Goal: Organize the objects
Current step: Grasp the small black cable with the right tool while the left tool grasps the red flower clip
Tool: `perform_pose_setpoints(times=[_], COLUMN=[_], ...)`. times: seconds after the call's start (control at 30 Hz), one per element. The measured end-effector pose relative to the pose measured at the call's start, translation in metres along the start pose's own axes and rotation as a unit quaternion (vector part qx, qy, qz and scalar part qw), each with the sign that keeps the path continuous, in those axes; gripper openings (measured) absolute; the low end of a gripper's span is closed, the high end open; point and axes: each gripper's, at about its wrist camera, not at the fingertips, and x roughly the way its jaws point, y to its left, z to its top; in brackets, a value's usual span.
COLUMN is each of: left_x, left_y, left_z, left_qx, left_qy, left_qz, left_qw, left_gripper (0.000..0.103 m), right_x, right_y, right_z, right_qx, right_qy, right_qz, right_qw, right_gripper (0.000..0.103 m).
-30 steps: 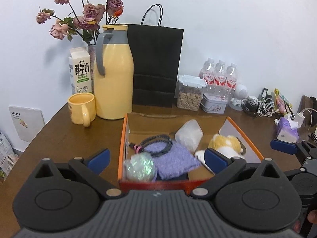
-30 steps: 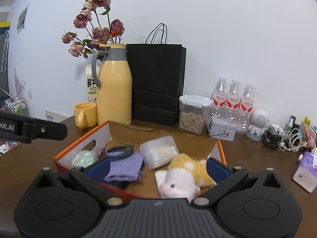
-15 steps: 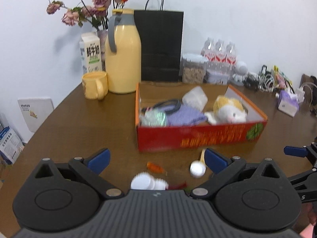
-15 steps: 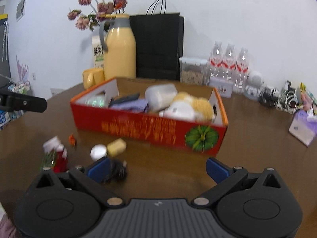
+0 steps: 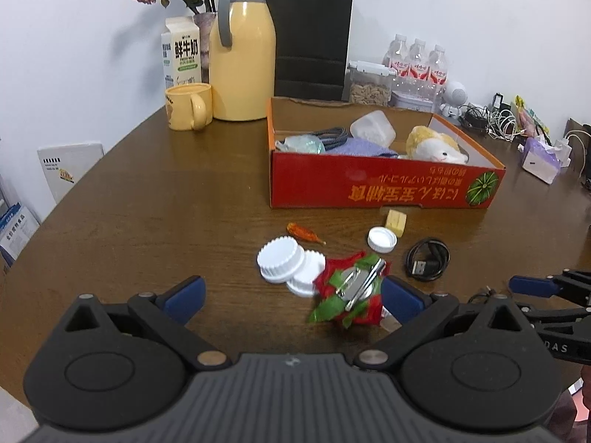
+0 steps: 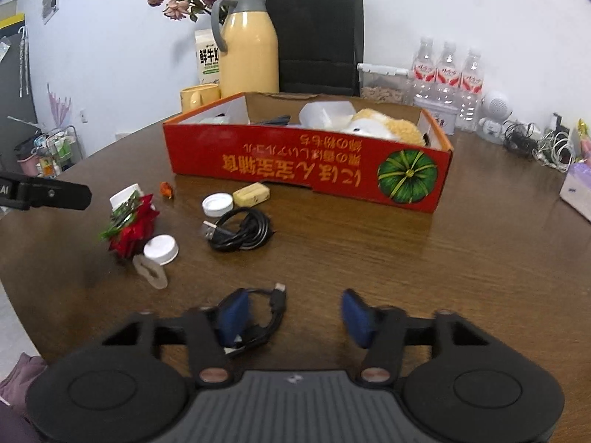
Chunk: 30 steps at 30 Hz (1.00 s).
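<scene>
A red cardboard box (image 5: pixel 384 184) (image 6: pixel 306 170) on the brown table holds a plush toy (image 5: pixel 436 146), a purple cloth and a plastic tub. Loose things lie in front of it: white lids (image 5: pixel 280 262), a red and green flower pin (image 5: pixel 351 291), an orange candy (image 5: pixel 303 232), a yellow block (image 6: pixel 251 193) and a coiled black USB cable (image 6: pixel 240 230). My left gripper (image 5: pixel 291 295) is open just before the lids and the pin. My right gripper (image 6: pixel 294 317) is closing, its pads still apart; a small black cable (image 6: pixel 273 306) lies against its left finger.
At the back stand a yellow jug (image 5: pixel 242 48), a yellow mug (image 5: pixel 188 107), a milk carton (image 5: pixel 181 51), a black paper bag (image 5: pixel 312 33) and water bottles (image 6: pixel 447 70). A tissue pack (image 5: pixel 543 158) and tangled cables (image 6: pixel 546 144) lie at the right. The table's rounded edge runs along the left.
Both grippers drew back and sank from above the box to the table in front of it, bringing the loose items into view. The right jaws have narrowed.
</scene>
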Motion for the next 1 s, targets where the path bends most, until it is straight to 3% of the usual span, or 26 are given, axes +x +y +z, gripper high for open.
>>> perform_pose_setpoints(times=[0.07, 0.23, 0.3, 0.7, 1.0], left_x=[0.002, 0.008, 0.009, 0.025, 0.045], left_y=[0.000, -0.002, -0.005, -0.019, -0.023], left_z=[-0.002, -0.006, -0.007, -0.008, -0.008], left_qx=[0.000, -0.005, -0.008, -0.008, -0.035], left_qy=[0.004, 0.007, 0.005, 0.015, 0.030], left_qz=[-0.002, -0.009, -0.013, -0.018, -0.011], left_qw=[1.0000, 0.9999, 0.9999, 0.9997, 0.9989], left_gripper=[0.103, 0.103, 0.103, 0.103, 0.101], right_x=[0.001, -0.001, -0.001, -0.004, -0.010], right_y=[0.001, 0.001, 0.002, 0.008, 0.002], right_z=[-0.002, -0.004, -0.005, -0.007, 0.001], right_qx=[-0.001, -0.004, -0.008, -0.019, -0.013], right_qy=[-0.004, -0.015, -0.018, -0.033, -0.052], right_qz=[0.001, 0.004, 0.004, 0.014, 0.014], right_qw=[1.000, 1.000, 1.000, 0.999, 0.998], right_gripper=[0.041, 0.012, 0.009, 0.007, 0.007])
